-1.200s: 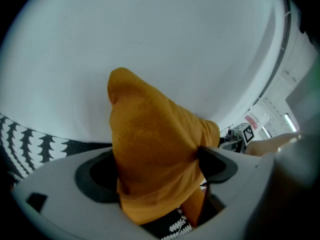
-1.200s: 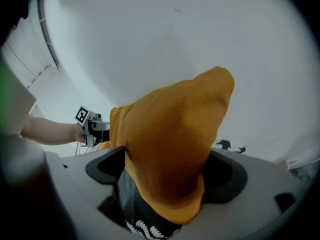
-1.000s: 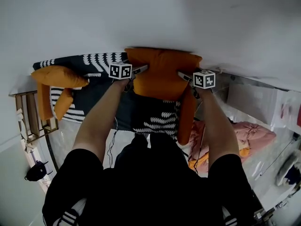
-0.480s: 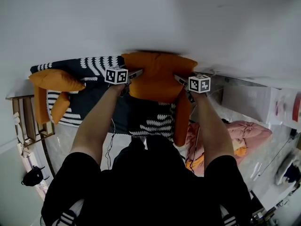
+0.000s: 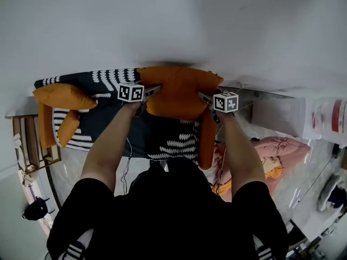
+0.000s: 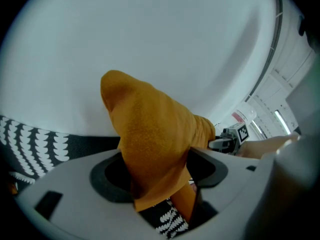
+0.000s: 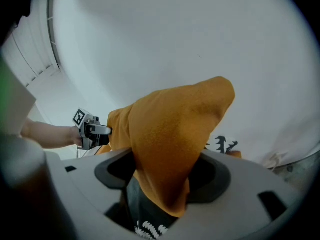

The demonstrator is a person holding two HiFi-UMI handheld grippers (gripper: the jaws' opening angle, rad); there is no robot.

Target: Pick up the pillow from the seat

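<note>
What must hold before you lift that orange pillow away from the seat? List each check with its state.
1. Left gripper on the pillow: jaws have just been closing, orange fabric pinched between them: ok.
2. Right gripper: jaws have just been closing, fabric pinched likewise: ok.
3. Grips on opposite sides of the pillow: ok.
4. Pillow's bottom edge free of the seat: cannot tell.
5. Second orange cushion apart from the held one: ok.

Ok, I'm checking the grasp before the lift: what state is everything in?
Orange pillow, pinched at both ends.
Left gripper, fingers have just closed, now clamped on one pillow corner.
Right gripper, fingers have just closed, now clamped on the opposite corner.
Second orange pillow, lying untouched on the seat.
</note>
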